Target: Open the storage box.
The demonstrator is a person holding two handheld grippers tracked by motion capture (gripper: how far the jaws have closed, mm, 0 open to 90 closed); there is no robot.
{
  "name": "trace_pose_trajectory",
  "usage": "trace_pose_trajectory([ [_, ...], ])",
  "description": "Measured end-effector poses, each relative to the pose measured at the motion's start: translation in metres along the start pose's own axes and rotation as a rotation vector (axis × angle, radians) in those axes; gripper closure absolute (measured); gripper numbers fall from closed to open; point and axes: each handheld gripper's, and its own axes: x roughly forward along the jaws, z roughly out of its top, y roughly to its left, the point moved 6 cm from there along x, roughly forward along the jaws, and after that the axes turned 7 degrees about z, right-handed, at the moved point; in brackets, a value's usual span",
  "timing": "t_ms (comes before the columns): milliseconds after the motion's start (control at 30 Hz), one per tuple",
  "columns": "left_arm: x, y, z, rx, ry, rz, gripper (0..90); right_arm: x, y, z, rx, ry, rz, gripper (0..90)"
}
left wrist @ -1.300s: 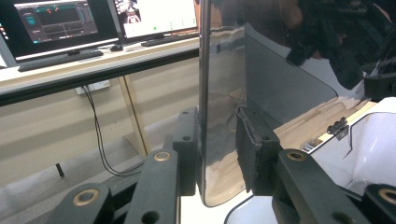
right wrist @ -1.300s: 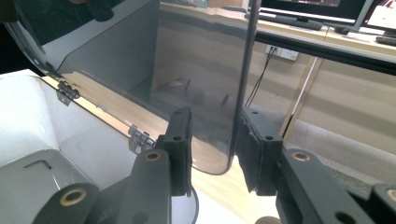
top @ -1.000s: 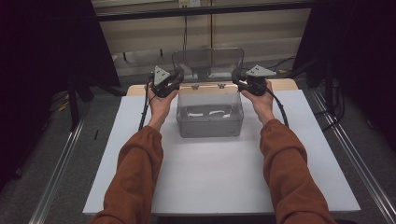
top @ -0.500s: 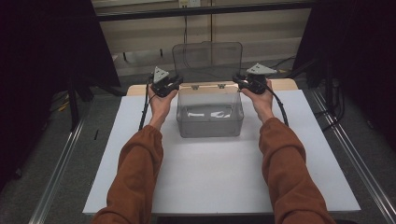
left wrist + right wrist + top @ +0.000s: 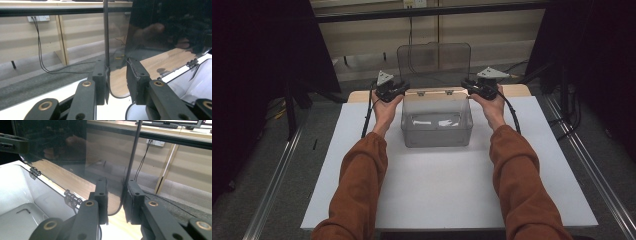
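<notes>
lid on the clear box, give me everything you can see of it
The clear, smoke-tinted plastic lid has rounded corners and stands open, roughly upright, above the back wall of the clear rectangular plastic box. Small dark hinges join it to the box's back rim. The left hand-held gripper straddles its left edge, one jaw against it, the other apart. The right hand-held gripper straddles its right edge.

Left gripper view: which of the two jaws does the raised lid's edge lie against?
The jaw at the view's left: the clear lid runs down its inner face, while an open gap separates the left gripper's other jaw from it.
</notes>
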Motion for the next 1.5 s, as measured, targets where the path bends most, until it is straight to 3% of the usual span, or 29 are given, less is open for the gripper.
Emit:
trace_pose_trajectory([
  [100, 0.0, 0.0, 0.001, -0.026, -0.004, -0.01, 71.1, 0.001, -0.001, 0.0, 0.015, 0.0, 0.002, 74.5],
  [300, 0.001, 0.0, 0.002, -0.039, 0.018, -0.001, 72.4, 0.003, -0.003, 0.002, 0.05, 0.026, 0.001, 74.2],
  [600, 0.002, 0.002, 0.005, -0.03, 0.083, 0.007, 73.0, 0.006, -0.005, 0.004, 0.115, 0.05, -0.001, 73.0],
  [1033, 0.004, 0.005, 0.005, -0.091, 0.114, -0.004, 73.8, 0.01, -0.008, 0.007, 0.222, 0.093, 0.014, 72.7],
  [1267, 0.006, 0.006, 0.006, -0.136, 0.141, -0.005, 74.3, 0.012, -0.009, 0.008, 0.252, 0.115, 0.01, 71.9],
  [1500, 0.007, 0.006, 0.009, -0.134, 0.181, 0.006, 74.0, 0.013, -0.009, 0.009, 0.272, 0.133, 0.004, 71.2],
])
